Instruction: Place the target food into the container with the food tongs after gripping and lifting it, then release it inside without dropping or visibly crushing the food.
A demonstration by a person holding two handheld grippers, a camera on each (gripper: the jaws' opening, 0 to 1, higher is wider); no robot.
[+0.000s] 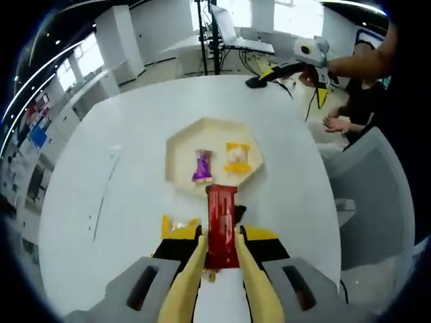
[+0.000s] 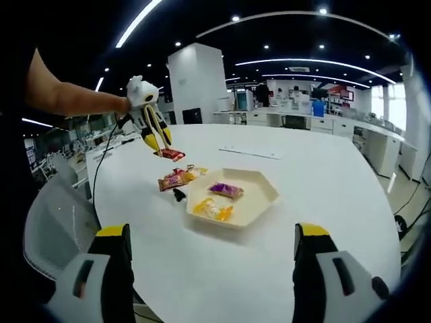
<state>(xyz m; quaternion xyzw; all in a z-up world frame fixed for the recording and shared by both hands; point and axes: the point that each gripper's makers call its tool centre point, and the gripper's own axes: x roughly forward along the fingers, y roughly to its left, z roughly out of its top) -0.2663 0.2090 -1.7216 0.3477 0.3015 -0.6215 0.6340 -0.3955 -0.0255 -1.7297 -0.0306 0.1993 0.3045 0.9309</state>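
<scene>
My left gripper (image 1: 221, 235) is shut on a red food packet (image 1: 221, 217) with its long yellow fingers, held above the white table just short of the cream hexagonal tray (image 1: 176, 151). The tray holds a purple wrapped sweet (image 1: 202, 165) and a yellow packet (image 1: 237, 157). In the right gripper view the left gripper (image 2: 165, 149) hangs with the red packet (image 2: 172, 155) left of and beyond the tray (image 2: 266, 195). My right gripper (image 2: 212, 245) stands wide open and empty near the table's edge, and it shows as the right gripper (image 1: 266, 75) at the far side.
Loose packets (image 2: 176, 179) and a small black piece (image 2: 178, 195) lie on the table beside the tray. A grey mesh chair (image 1: 377, 195) stands by the table. A laptop on a stand (image 1: 232, 33) is behind the table. A person's arm (image 2: 74, 99) holds the left gripper.
</scene>
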